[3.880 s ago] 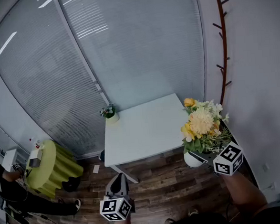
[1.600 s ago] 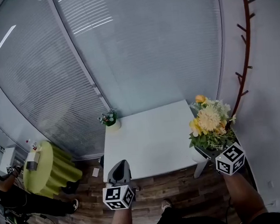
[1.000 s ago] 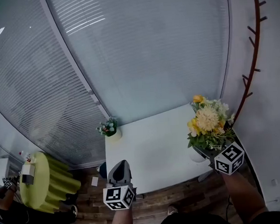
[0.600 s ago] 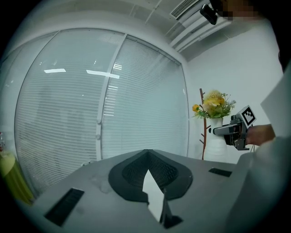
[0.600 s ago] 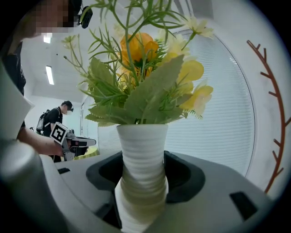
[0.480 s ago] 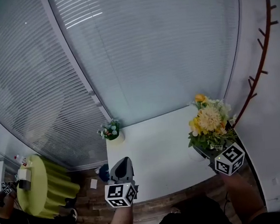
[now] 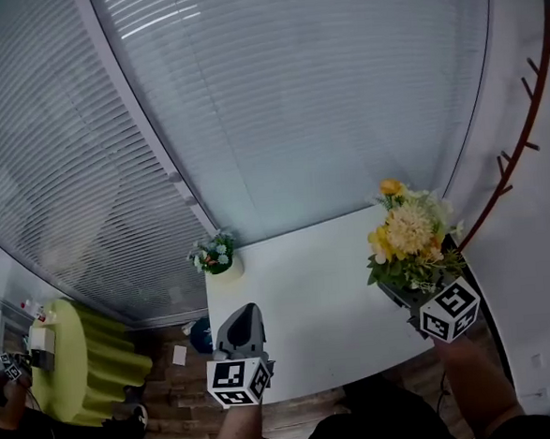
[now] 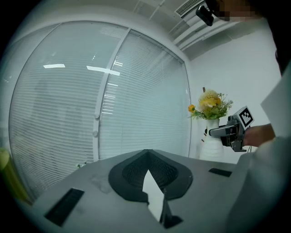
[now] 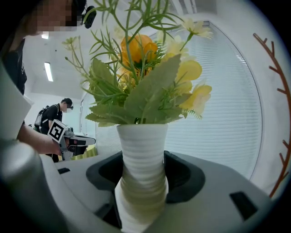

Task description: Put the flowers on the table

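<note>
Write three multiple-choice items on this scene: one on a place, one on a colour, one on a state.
1. Where on the white table does the small flower pot stand?
A. its middle
B. its far left corner
C. its near right corner

2. What colour is the vase in the right gripper?
A. black
B. green
C. white

3. In what state is the right gripper?
A. shut on the vase
B. open and empty
C. lying on the table

Answers:
1 B: the head view shows the pot at that corner.
2 C: the right gripper view shows a ribbed white body.
3 A: both jaws press on the vase's sides.
</note>
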Available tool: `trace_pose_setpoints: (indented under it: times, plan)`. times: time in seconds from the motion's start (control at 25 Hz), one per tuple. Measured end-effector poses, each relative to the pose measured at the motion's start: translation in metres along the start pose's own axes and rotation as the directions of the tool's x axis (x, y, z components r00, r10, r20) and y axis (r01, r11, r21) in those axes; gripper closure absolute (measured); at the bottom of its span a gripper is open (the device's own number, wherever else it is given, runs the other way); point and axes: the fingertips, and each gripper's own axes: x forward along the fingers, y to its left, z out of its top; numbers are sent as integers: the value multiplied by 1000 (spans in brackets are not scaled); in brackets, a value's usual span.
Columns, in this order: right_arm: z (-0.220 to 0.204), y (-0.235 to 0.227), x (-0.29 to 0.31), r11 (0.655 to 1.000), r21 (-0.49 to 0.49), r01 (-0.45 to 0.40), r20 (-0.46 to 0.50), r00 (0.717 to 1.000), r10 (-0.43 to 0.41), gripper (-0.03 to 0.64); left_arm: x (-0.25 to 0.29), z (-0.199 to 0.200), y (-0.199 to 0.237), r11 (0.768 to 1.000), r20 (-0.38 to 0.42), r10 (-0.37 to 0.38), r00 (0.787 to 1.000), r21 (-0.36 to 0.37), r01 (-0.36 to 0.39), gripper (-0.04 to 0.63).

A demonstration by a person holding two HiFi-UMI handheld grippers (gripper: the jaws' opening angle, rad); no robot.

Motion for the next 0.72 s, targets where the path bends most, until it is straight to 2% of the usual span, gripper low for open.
trace_pose_setpoints:
  times: [0.28,0.44,0.72]
  plan:
    - [-12,-15,37,999,-8,-31,-13,999,31,337,23,-4,19,999,-8,42,999,-1,-42,600]
    - [-15,-26,60,999,-3,-45,-33,998,44,337,42,-7,31,998,-38,54,998,-19,-55,600]
    - [-47,-31,91,995,11,-95,-64,993,95,337,61,-26,39,996,-65,62,996,-55,-66,600]
